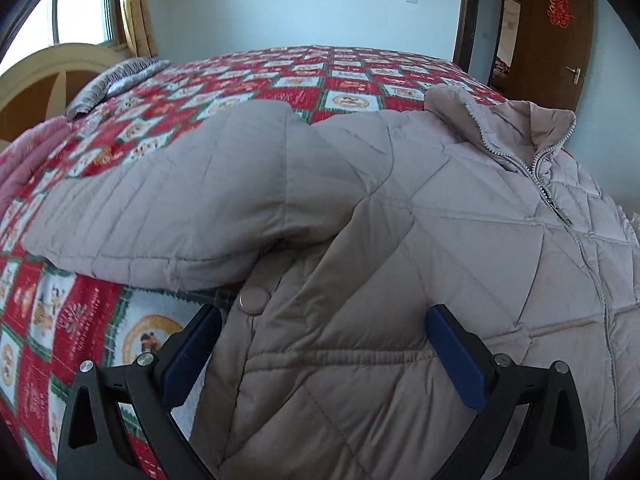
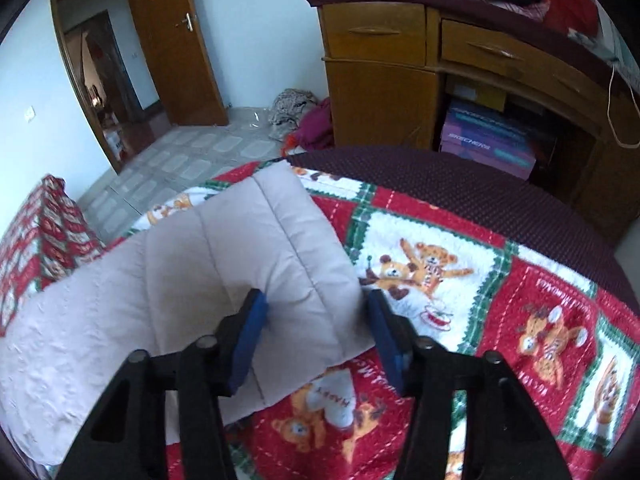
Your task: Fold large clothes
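The left gripper (image 1: 322,332) points steeply downward with its blue pads (image 1: 456,360) wide apart. The right gripper (image 2: 316,336) also tilts downward, its pads (image 2: 250,340) narrower, not pressing together.

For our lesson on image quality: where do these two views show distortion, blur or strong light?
Left wrist view: the fisheye bows the red patterned bedspread into a dome, and the bright window is washed out. Right wrist view: the wooden desk curves and picture corners go black.
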Tool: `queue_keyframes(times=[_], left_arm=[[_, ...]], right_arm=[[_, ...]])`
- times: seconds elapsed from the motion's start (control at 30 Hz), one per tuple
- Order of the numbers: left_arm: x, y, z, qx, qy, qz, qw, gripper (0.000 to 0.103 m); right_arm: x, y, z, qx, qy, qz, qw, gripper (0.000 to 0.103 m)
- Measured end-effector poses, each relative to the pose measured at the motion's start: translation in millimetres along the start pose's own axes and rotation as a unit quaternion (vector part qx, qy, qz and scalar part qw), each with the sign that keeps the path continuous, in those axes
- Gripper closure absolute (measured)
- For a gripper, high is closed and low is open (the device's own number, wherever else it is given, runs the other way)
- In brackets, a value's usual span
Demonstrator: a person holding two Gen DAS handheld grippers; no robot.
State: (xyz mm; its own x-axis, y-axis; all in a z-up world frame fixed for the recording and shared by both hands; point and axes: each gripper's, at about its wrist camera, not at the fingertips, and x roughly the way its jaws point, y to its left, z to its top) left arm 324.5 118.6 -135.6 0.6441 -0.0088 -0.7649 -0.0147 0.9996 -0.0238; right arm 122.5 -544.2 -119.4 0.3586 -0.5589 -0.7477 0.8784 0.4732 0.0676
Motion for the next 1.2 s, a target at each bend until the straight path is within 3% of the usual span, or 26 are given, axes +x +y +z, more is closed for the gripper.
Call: queue_keyframes(times=[0.17, 0.37, 0.57, 0.67, 0.77, 1.0, 1.1, 1.17, 1.2], left_arm=[[0, 0, -2, -0.012, 0.004, -0.009, 0.9999, 0.001], [-7, 5, -10, -0.034, -0.001, -0.007, 0.9994, 0.001], [-9, 10, -11, -0.046, -0.006, -0.021, 0.9987, 0.001], [-10, 13, -11, -0.053, -0.009, -0.030, 0.9981, 0.001], [-11, 16, -11, -0.061, -0.012, -0.040, 0.9973, 0.001], [-11, 21, -12, -0.074, -0.018, -0.060, 0.9953, 0.001], [-11, 23, -12, -0.079, -0.021, -0.068, 0.9944, 0.001], [-11, 24, -12, -0.081, -0.020, -0.071, 0.9939, 0.001], [-11, 24, -12, -0.081, -0.021, -0.072, 0.9939, 0.001]], right_arm=[[-7, 5, 2, -0.023, -0.007, -0.009, 1.000, 0.093], [-77, 35, 16, -0.077, -0.078, 0.039, 0.993, 0.094], [-167, 106, 6, -0.150, -0.122, 0.129, 0.973, 0.095], [-205, 150, -21, -0.192, -0.127, 0.185, 0.955, 0.097], [-237, 205, -62, -0.244, -0.121, 0.249, 0.929, 0.097], [-256, 313, -158, -0.325, -0.062, 0.363, 0.871, 0.097], [-252, 345, -190, -0.332, -0.027, 0.393, 0.857, 0.097], [-249, 353, -198, -0.330, -0.035, 0.389, 0.860, 0.095], [-249, 352, -198, -0.335, -0.041, 0.376, 0.863, 0.085]])
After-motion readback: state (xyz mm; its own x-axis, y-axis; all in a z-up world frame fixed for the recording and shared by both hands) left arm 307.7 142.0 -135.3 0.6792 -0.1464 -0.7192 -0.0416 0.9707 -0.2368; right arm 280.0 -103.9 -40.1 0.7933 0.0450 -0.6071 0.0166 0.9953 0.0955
